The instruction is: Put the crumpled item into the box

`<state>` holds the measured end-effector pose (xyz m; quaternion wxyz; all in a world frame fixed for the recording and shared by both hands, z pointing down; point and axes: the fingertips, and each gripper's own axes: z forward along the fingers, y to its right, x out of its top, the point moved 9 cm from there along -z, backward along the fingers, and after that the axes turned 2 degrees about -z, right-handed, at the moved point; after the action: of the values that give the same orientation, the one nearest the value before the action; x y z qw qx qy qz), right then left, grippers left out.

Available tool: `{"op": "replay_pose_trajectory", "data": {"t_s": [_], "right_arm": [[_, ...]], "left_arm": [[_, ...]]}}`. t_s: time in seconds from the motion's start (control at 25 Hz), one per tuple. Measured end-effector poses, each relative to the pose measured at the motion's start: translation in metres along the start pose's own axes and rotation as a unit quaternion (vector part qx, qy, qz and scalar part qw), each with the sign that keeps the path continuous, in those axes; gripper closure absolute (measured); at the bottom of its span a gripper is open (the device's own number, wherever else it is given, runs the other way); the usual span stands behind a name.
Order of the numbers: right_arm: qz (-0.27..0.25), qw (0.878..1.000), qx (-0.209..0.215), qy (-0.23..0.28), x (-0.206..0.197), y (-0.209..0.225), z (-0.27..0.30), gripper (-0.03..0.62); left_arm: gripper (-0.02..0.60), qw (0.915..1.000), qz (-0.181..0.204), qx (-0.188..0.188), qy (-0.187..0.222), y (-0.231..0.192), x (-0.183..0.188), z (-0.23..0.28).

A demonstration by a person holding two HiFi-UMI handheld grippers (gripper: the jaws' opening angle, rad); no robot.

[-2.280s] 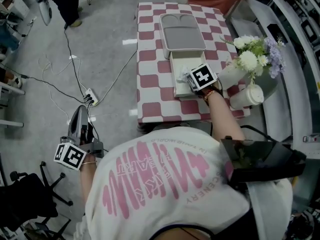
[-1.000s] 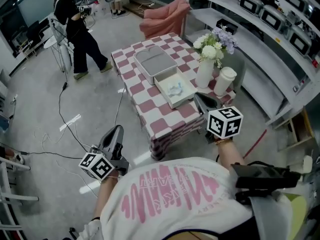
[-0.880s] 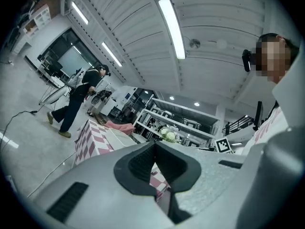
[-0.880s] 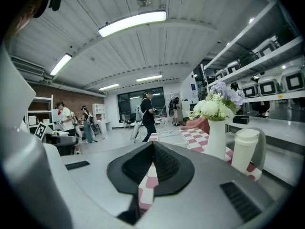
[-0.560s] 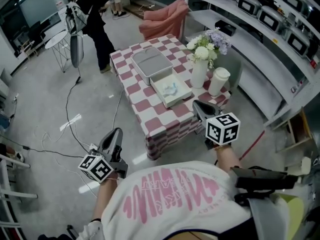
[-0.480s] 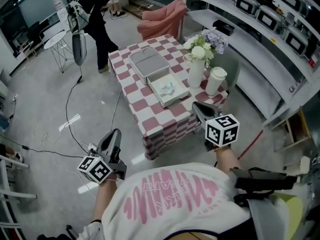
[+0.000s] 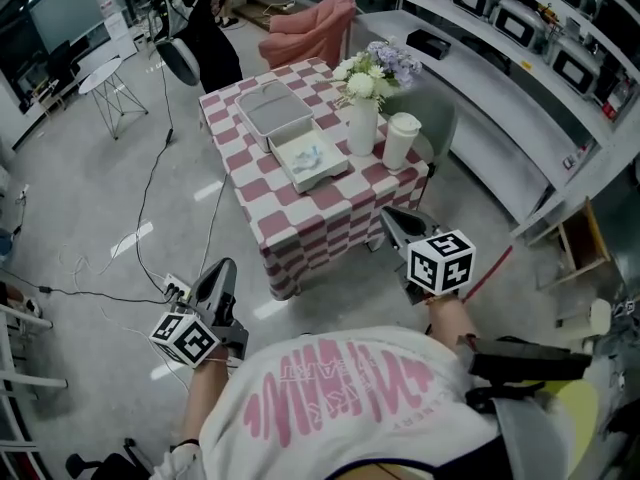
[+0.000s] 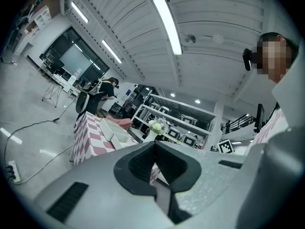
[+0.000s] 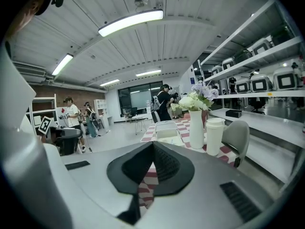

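Note:
A pale crumpled item (image 7: 308, 155) lies inside the open white box (image 7: 325, 176) on the red-checked table (image 7: 300, 223). The box's grey lid part (image 7: 270, 108) sits just behind it. Both grippers are well back from the table, over the floor. My left gripper (image 7: 222, 269) is shut with nothing in it; its jaws meet in the left gripper view (image 8: 154, 146). My right gripper (image 7: 389, 218) is also shut and empty, and it points toward the table in the right gripper view (image 9: 152, 146). The box (image 9: 167, 134) shows far ahead there.
A white vase of flowers (image 7: 362, 118) and a white cup (image 7: 400, 140) stand on the table's right side, beside a grey chair (image 7: 438, 118). Cables and a power strip (image 7: 176, 290) lie on the floor at left. A person (image 7: 205, 28) stands beyond the table; shelves run along the right.
The right gripper was at the box with the crumpled item; it is now empty and away from it. Both grippers have drawn back, and the table sits farther off.

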<state>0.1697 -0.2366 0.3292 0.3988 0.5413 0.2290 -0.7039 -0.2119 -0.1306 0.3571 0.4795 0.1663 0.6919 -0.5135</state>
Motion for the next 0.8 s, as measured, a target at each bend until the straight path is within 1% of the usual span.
{"op": "replay_pose_trajectory", "data": {"t_s": [0.24, 0.48, 0.8], "right_arm": [[-0.004, 1.000, -0.007, -0.002, -0.017, -0.007, -0.038, 0.588], [0.001, 1.000, -0.006, -0.012, -0.037, -0.019, -0.070, 0.588], [0.005, 1.000, -0.010, -0.019, -0.055, -0.028, -0.104, 0.588]], "left_arm": [[0.574, 0.9999, 0.007, -0.008, 0.008, 0.029, -0.014, -0.019], [0.574, 0.9999, 0.004, -0.013, 0.002, 0.053, -0.033, -0.041], [0.574, 0.9999, 0.006, -0.015, 0.000, 0.077, -0.047, -0.065]]}}
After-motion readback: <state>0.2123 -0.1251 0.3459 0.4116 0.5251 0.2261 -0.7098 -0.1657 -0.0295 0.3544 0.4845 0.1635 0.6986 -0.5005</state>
